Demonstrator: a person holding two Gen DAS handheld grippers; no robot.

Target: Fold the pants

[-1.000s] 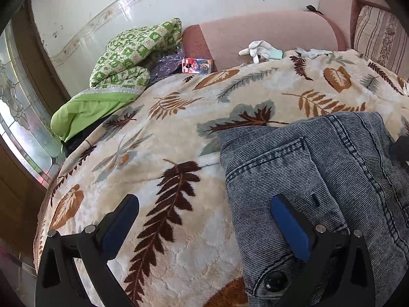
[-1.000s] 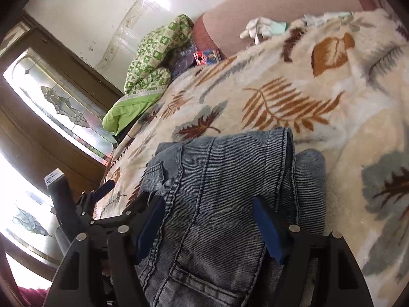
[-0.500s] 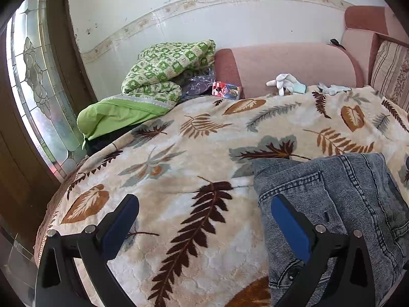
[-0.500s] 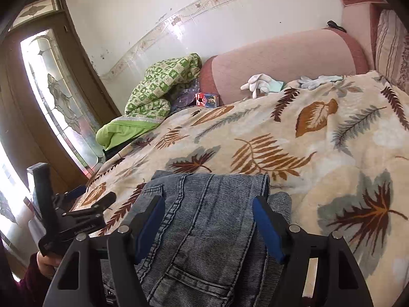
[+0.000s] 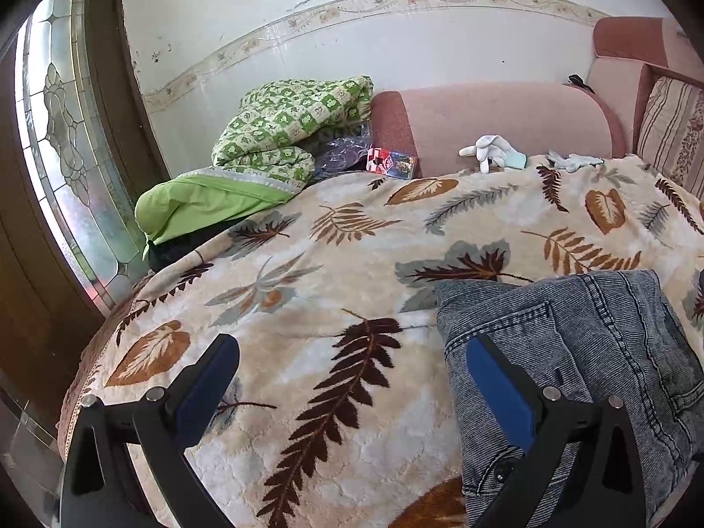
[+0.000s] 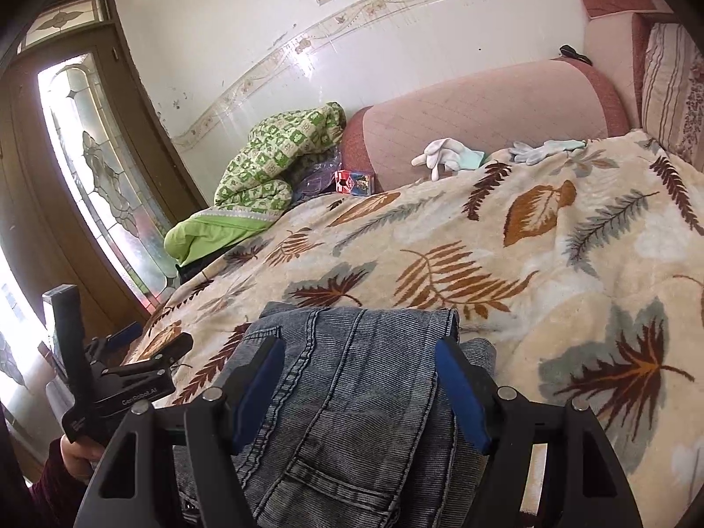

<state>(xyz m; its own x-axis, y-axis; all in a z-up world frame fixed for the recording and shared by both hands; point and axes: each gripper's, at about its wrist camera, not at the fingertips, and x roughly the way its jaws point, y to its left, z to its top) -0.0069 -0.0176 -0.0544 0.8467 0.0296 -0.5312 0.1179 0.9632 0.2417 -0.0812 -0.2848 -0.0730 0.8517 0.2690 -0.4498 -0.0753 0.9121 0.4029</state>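
Note:
Folded blue-grey denim pants lie in a compact stack on the leaf-patterned blanket. My left gripper hovers open above the blanket just left of the pants, with nothing between its blue pads; its right finger overlaps the stack's left edge in the picture. In the right wrist view my right gripper is open and raised over the pants, which lie flat below and between its fingers, not pinched. The left gripper shows there at the left, held by a hand.
A green checked quilt and a lime cover are piled at the blanket's far left. A pink sofa arm with white gloves and a small red box bounds the back. A glass-panelled door stands left, a striped cushion right.
Both grippers have lifted and tilted up, so more wall shows and the pants sit lower in view. The pants lie still. Both grippers stay open.

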